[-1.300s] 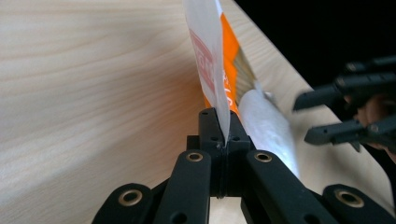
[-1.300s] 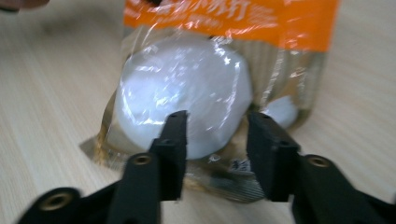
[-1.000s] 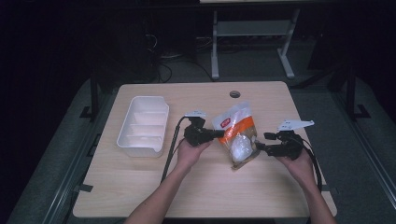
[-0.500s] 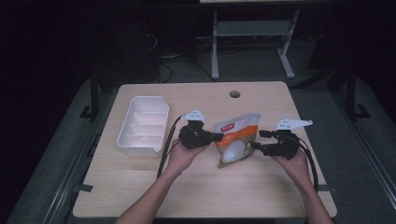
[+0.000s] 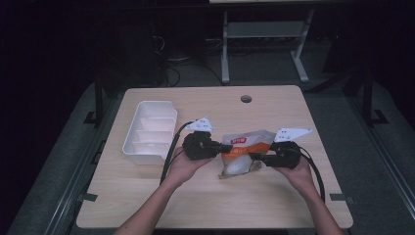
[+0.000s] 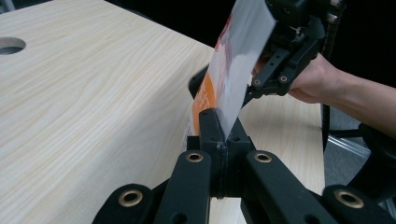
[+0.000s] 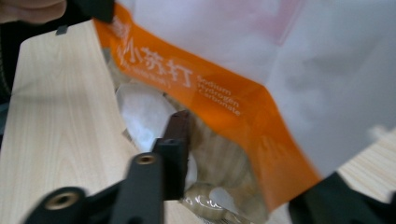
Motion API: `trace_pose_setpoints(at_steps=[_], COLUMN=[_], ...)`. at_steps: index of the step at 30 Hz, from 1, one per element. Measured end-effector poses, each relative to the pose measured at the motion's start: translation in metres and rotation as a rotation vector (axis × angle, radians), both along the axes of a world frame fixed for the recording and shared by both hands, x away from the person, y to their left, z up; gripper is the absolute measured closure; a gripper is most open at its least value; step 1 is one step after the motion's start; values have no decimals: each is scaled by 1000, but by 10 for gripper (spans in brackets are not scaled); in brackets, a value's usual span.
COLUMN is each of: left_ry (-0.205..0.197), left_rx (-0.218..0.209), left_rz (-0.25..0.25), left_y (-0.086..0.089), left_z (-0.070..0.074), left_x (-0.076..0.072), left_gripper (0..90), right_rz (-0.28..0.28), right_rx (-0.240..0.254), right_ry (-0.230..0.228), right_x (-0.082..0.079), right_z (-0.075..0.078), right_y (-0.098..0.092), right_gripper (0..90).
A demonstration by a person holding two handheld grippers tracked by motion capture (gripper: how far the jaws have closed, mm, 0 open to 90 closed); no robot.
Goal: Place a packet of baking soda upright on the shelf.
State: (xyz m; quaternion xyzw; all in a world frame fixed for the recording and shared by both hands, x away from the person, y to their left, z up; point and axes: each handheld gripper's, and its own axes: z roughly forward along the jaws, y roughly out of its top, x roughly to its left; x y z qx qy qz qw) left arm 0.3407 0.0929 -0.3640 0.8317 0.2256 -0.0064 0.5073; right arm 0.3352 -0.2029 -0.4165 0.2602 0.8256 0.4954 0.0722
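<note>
Level, both tools flanking bag [image 5: 244, 152], forearms converging

Reaching in from near table edge with both forearms, hands gripping tool bodies, jaws pointing inward toward each other. Holding left gripper [image 5: 229, 147] level, jaws pressed fully together, pinching edge of pouch [image 5: 243, 152]. Keeping right gripper [image 5: 254, 157] level opposite, just apart from left; jaws having just been closing, pouch's other side lying between them, contact of pads unclear in blurred right gripper view.
</note>
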Motion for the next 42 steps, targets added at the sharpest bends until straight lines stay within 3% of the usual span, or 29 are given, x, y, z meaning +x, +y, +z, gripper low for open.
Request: trace_pose_setpoints(at_steps=[5,9,14,20,37,42], left_ry=[23,44,25,1,-63,-92], left_rx=[-19,-22,8,33,101,113], left_rz=[27,43,82,102,84,88], left_y=[12,18,26,36,43,45], left_z=[-7,-12,-19,-25,-42,-44], left_x=[4,6,4,-1,-25,-35], left_gripper=[898,843,737,674,540,439], right_rz=[46,56,49,12,-68,-71], right_rx=[5,-6,8,2,-22,-44], right_ry=[13,16,45,47,53,52], right_x=[-3,-6,-9,-11,-13,-12], right_z=[3,7,10,14,22,30], right_y=[3,7,4,-5,-21,-20], right_gripper=[886,893,896,896,896,896])
